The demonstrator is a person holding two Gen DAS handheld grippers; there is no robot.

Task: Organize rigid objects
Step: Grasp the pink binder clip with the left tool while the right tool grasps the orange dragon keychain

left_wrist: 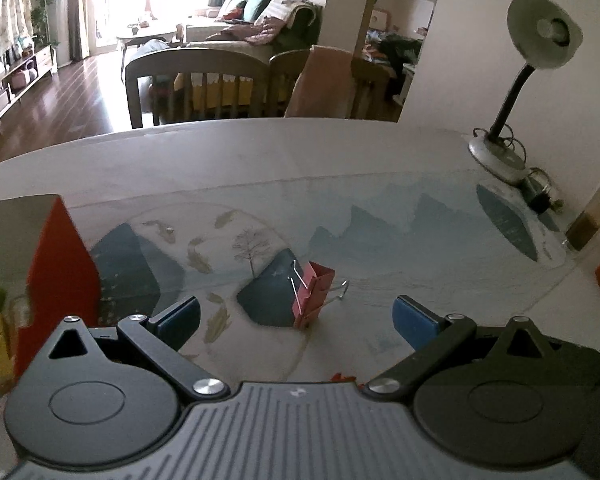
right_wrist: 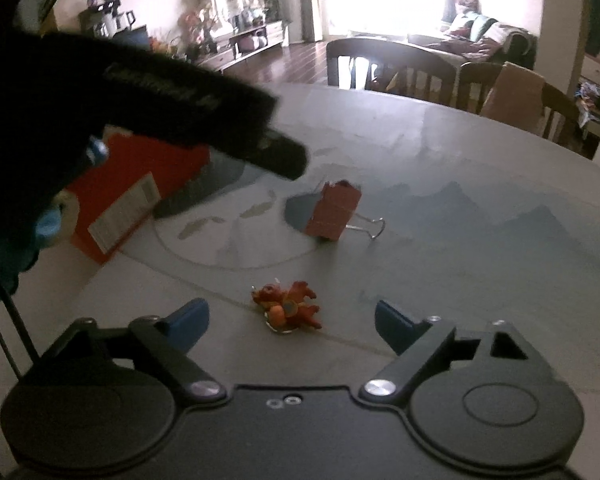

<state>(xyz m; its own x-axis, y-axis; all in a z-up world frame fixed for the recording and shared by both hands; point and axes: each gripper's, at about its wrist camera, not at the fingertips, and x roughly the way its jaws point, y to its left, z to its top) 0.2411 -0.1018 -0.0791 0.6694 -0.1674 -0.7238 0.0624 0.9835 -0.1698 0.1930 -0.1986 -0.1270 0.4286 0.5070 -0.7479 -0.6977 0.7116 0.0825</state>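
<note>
We see the red binder clip lying on the surface ahead of our left gripper, between the lines of its spread fingers but untouched, while the orange toy figure lies just ahead of our right gripper, between its open fingers, which grip nothing. An orange box stands at the left of the printed mat, a desk lamp at the far right, dining chairs and a sofa beyond.
</note>
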